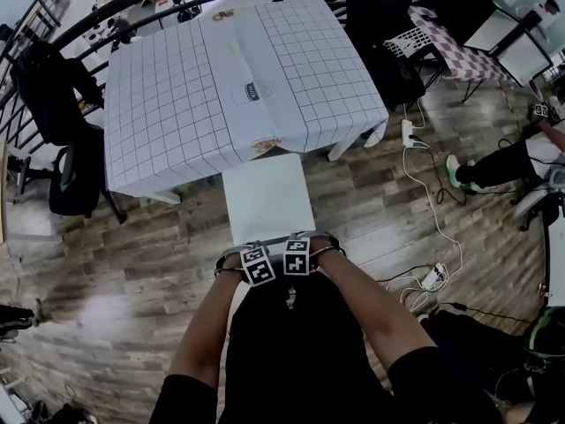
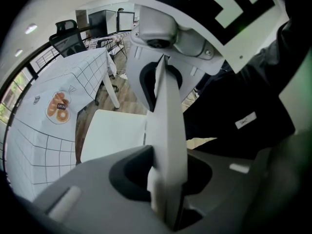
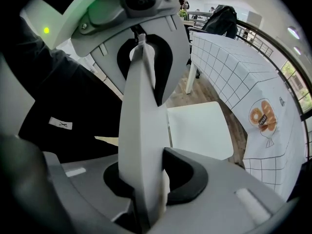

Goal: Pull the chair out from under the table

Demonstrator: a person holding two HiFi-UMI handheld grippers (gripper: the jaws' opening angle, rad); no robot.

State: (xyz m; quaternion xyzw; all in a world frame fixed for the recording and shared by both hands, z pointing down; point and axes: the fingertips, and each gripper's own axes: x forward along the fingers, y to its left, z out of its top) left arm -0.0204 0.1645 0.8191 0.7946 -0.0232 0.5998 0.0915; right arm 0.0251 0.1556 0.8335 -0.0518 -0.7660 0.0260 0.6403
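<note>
I have my left claw (image 1: 257, 264) and right claw (image 1: 297, 256) clamped side by side on the backrest of the chair (image 1: 265, 197), which stands just outside the counter's (image 1: 177, 104) near edge.

A wooden plank floor (image 1: 132, 263) runs across the room. At the left stands a black office chair (image 1: 72, 179) with a dark jacket (image 1: 48, 82) draped over its back. A curved black railing (image 1: 132, 3) runs along the top. On the floor to the right lies a white power strip (image 1: 408, 132); a white cable (image 1: 433, 201) trails from it to a second plug block (image 1: 433, 277). Further right a seated person's dark trouser leg (image 1: 503, 162) ends in a pale-soled shoe (image 1: 453, 170). A checkered cloth (image 1: 459, 47) shows at upper right.
</note>
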